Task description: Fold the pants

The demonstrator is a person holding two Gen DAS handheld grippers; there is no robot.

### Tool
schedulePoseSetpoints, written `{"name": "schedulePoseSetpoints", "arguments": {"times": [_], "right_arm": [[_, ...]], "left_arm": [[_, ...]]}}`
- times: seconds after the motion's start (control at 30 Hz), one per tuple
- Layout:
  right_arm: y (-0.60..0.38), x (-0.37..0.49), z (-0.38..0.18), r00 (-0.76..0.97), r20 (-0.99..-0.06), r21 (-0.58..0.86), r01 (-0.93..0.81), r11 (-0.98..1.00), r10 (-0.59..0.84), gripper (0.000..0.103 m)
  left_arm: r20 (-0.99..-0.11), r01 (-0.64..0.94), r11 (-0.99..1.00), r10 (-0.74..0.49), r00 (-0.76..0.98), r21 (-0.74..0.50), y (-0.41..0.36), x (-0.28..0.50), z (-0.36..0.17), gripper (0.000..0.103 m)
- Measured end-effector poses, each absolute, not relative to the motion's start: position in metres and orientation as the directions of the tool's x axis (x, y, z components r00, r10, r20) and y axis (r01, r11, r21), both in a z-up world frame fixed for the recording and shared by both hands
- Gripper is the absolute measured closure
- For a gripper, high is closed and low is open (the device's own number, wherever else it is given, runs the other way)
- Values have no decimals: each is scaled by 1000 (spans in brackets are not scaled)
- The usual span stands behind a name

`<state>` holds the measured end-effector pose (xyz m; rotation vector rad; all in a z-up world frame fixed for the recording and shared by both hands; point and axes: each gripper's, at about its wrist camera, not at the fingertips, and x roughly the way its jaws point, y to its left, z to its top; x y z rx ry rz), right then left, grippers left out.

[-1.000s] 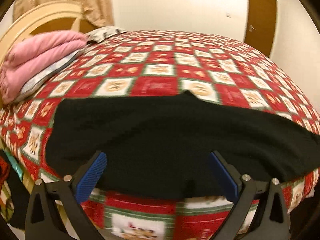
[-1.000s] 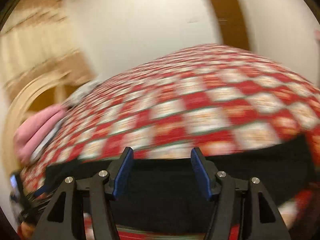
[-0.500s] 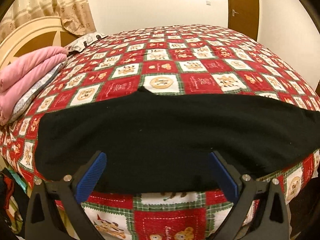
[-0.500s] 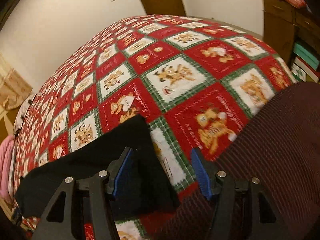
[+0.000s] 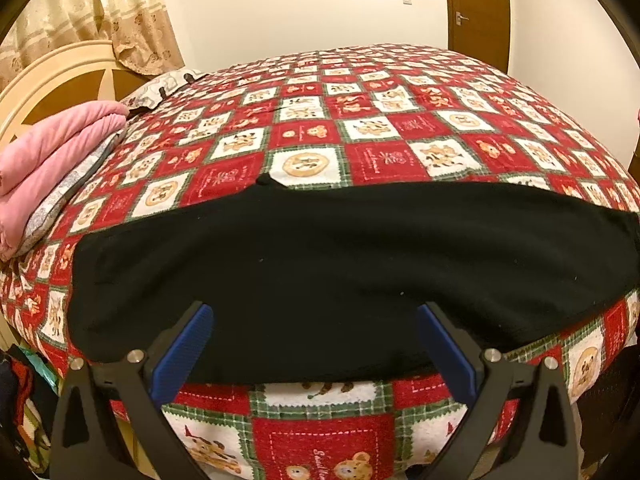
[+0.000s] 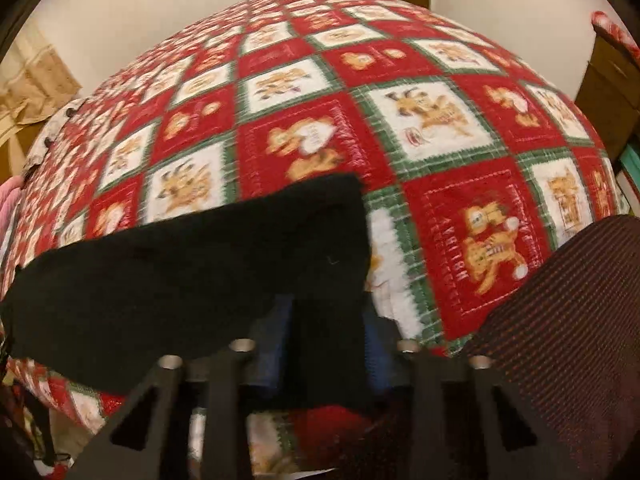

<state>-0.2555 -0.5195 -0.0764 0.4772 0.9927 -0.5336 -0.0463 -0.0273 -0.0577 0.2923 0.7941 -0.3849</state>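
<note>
Soft black pants lie flat on a checked quilt. The left gripper gapes wide, ribbed blue pads clear. The right gripper, jaws just narrowed, pinches the pants' squared end.

- The black folded pants lie flat across the near edge of the bed with the red checkered bear-print blanket.
- The left hand-held gripper hovers over the pants' near edge, one finger to each side.
- The right hand-held gripper sits at the pants' right end, cloth between its fingers.
- The folded pink quilt lies on the bed's far left, before the cream headboard.
- The brown wooden door stands behind the bed.
</note>
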Motion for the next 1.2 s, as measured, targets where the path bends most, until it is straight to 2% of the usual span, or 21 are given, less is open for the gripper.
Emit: {"name": "schedulePoseSetpoints", "arguments": {"times": [0.1,0.13,0.33,0.53,0.6,0.77,1.0,1.1,1.13,1.17,1.2], "right_arm": [[-523,-258,-76,462,-865,170,635,754,-195,84],[-524,-260,-73,472,-861,191,645,739,-190,90],[-500,-260,-18,654,-753,411,556,722,-75,91],[-421,-211,29,750,-654,508,338,792,99,91],[-392,-188,31,747,-647,512,278,812,152,91],[-318,-118,1,700,-664,513,171,841,263,91],[-251,-73,-64,614,-744,426,135,894,262,90],[-241,-73,-76,646,-723,414,121,902,245,82],[-241,-73,-76,655,-709,436,114,893,263,70],[-242,-76,-76,664,-690,465,102,880,288,53],[-240,-78,-76,669,-672,496,86,864,319,45]], "left_arm": [[-743,435,896,-231,628,89,-23,-44,-59,0],[-743,435,896,-233,627,87,-22,-44,-59,0],[-732,401,914,-230,641,64,-8,-39,-56,0],[-750,393,919,-249,613,16,-1,-35,-64,0],[-749,393,919,-250,614,16,1,-36,-65,0],[-748,377,926,-258,611,-11,15,-32,-65,0],[-745,340,940,-241,622,-21,35,-23,-68,0],[-753,324,945,-244,611,-43,41,-18,-73,0],[-757,321,946,-245,606,-49,42,-16,-74,0],[-760,318,947,-245,602,-53,43,-15,-76,0],[-763,316,947,-245,598,-56,43,-14,-78,0]]}}
